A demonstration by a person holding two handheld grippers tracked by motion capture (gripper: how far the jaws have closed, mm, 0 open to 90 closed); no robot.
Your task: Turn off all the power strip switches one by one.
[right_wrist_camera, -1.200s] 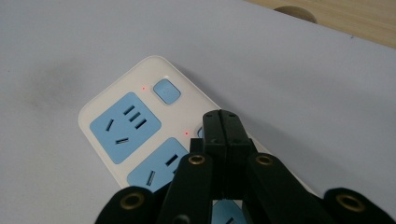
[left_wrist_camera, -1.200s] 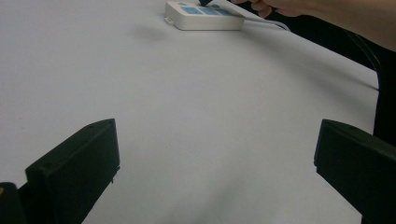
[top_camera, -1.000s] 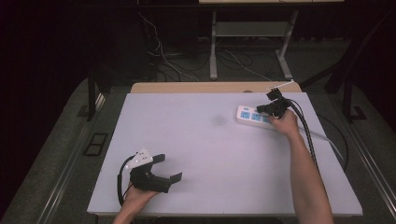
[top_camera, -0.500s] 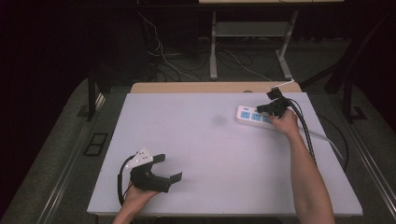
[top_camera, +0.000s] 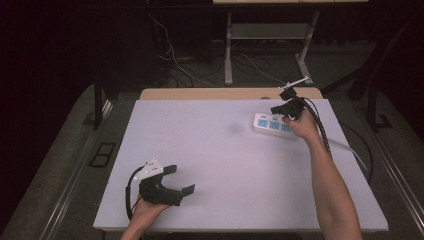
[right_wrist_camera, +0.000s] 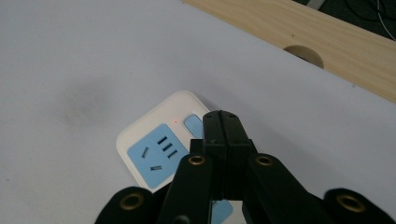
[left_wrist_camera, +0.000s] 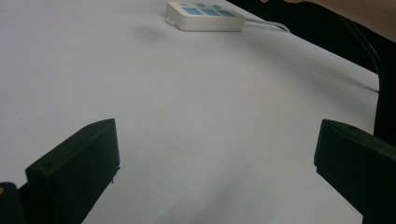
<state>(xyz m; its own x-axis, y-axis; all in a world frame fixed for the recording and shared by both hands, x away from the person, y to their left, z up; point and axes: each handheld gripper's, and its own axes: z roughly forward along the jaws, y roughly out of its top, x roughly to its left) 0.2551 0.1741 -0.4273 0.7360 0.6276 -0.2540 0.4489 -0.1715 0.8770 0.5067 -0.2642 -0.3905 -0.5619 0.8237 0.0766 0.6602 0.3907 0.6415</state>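
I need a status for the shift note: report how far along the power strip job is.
Done: a small red light glows beside the switch on the power strip, so it looks switched on. In hand: the right gripper, jaws shut with nothing between them, hovers just over that switch. Left: nothing obvious; the left gripper rests open on the table, and no plug is in the sockets that show.

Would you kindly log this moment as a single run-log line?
right gripper: shut, above power strip switch end | left gripper: open, empty, near table front edge | strip light: red dot on
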